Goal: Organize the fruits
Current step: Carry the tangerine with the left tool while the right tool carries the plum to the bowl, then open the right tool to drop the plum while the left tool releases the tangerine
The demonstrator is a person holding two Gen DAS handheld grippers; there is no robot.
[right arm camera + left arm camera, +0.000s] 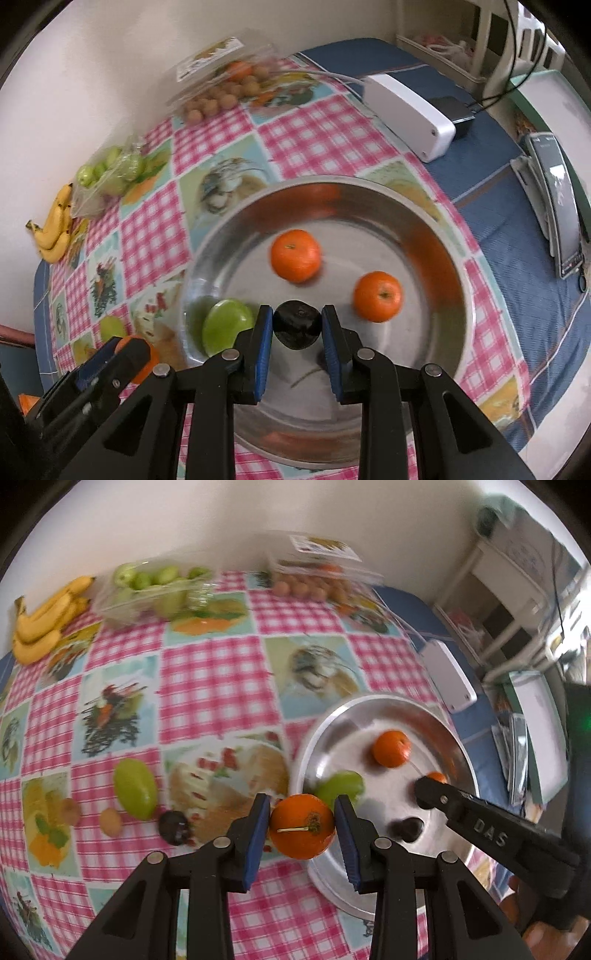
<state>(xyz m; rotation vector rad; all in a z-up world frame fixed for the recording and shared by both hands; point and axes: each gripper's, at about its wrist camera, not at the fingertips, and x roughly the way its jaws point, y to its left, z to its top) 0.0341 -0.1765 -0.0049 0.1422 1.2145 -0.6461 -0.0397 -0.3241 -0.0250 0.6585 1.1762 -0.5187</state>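
Nearest the left wrist camera, left gripper (302, 821) clamps an orange (302, 826) at the near rim of the metal bowl (369, 705). Over the bowl, right gripper (297, 325) grips a dark plum (296, 325). Inside lie two oranges (295, 254) and a green fruit (226, 325). Farther back on the worktop (207, 679): bananas (44, 616), against the wall.

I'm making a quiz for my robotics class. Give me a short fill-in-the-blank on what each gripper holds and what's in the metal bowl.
1. The left gripper is shut on an ____ fruit.
2. The right gripper holds a dark plum above the metal ____.
3. Two oranges and one ____ mango lie in the bowl.
4. A bunch of ____ lies by the wall.

Missing words: orange; bowl; green; bananas
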